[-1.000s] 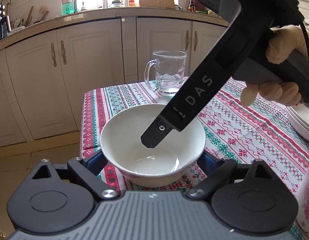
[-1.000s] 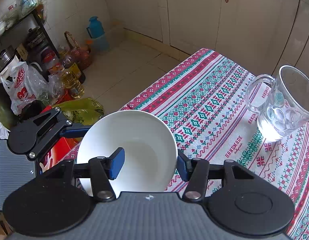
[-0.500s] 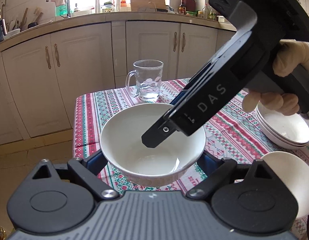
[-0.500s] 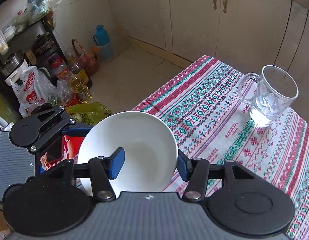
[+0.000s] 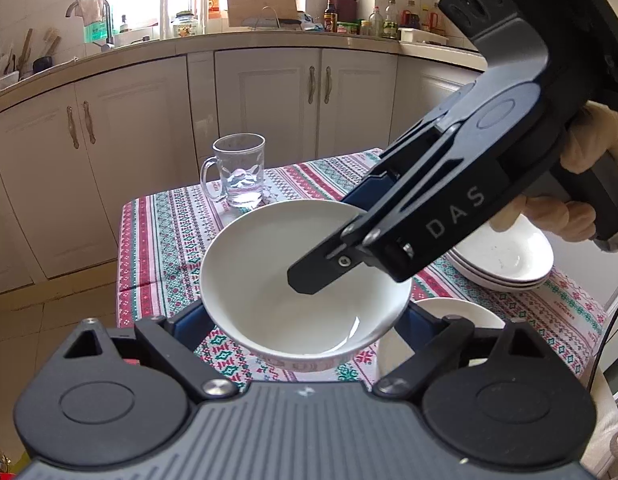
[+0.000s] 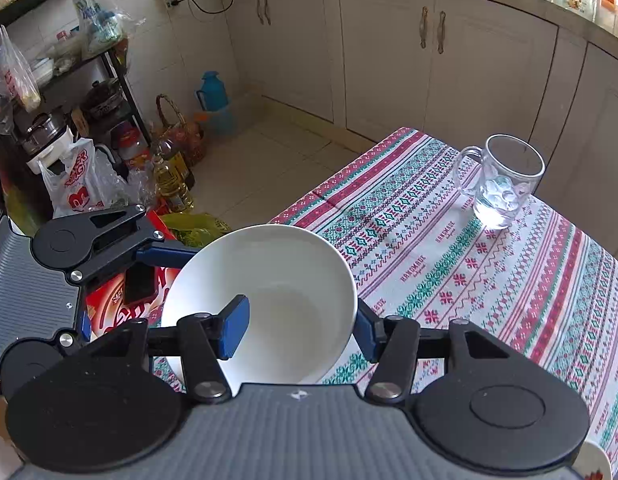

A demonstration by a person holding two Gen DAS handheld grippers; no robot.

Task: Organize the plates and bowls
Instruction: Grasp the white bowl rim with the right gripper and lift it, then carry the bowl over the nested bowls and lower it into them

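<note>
Both grippers are holding the white bowl (image 5: 269, 272) up above the patterned tablecloth (image 6: 489, 280), and it is riding higher over the cloth than a second ago, when it sat close to the surface. The left gripper (image 5: 305, 320) is cradling the bowl from outside, its blue fingers (image 5: 189, 318) spread wide against opposite sides of the wall. The right gripper (image 6: 301, 328) is pinching the bowl's rim, one pad (image 6: 233, 330) inside and the other outside, closed tight on that wall. The glass mug (image 5: 237, 176) is standing farther off on the cloth than before. A stack of white plates (image 5: 505, 260) is now showing at the right of the left view, where only an edge appeared earlier, and another white bowl (image 5: 457, 316) is sitting just below it. A gloved hand (image 5: 581, 184) is gripping the right tool's handle.
</note>
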